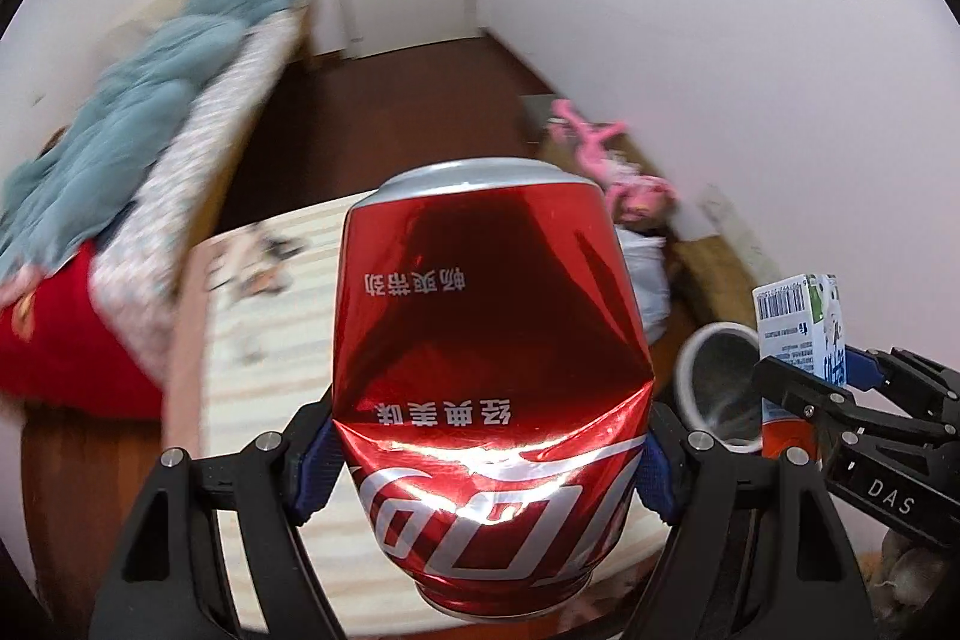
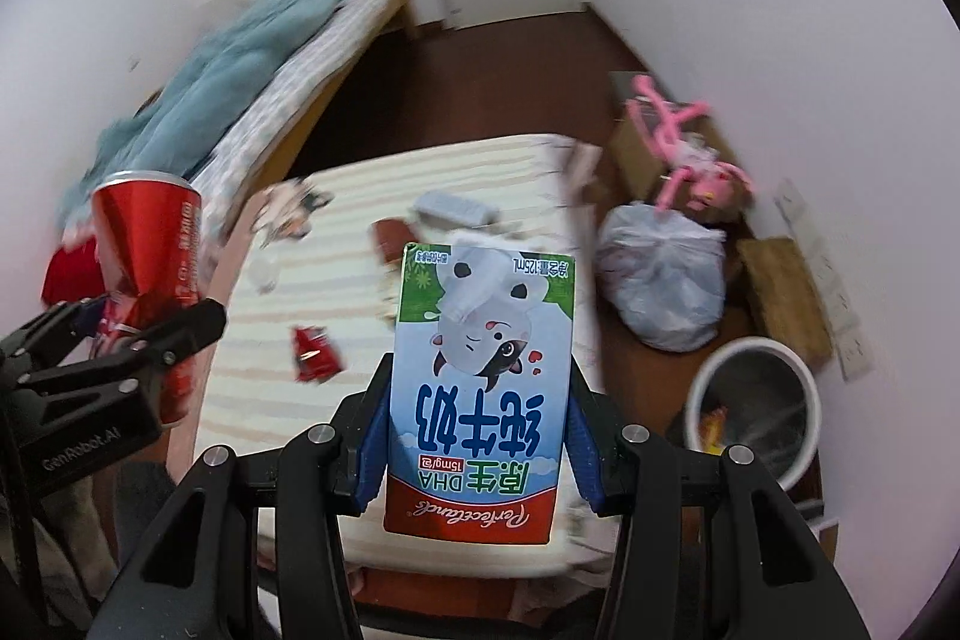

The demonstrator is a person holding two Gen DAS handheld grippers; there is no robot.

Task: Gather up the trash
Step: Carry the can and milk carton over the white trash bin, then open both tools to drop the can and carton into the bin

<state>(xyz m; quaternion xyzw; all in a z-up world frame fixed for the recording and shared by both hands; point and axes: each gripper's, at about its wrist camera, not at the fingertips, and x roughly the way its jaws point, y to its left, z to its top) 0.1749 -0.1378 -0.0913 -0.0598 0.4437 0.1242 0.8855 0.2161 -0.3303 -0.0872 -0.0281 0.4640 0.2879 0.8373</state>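
Note:
My left gripper (image 1: 480,466) is shut on a dented red cola can (image 1: 486,340), held upside down above the striped table; the can also shows at the left of the right wrist view (image 2: 150,256). My right gripper (image 2: 477,436) is shut on a blue and white milk carton (image 2: 480,388), also upside down; the carton also shows in the left wrist view (image 1: 801,322). A white waste bin (image 2: 753,400) stands on the floor at the lower right, and appears in the left wrist view (image 1: 717,382). A red wrapper (image 2: 315,352) lies on the table.
The striped table (image 2: 420,172) holds a remote-like object (image 2: 456,207), papers and other bits. A tied grey bag (image 2: 663,274), a wooden box (image 2: 780,298) and a pink toy (image 2: 690,148) sit by the right wall. A bed with a blue blanket (image 2: 240,58) lies left.

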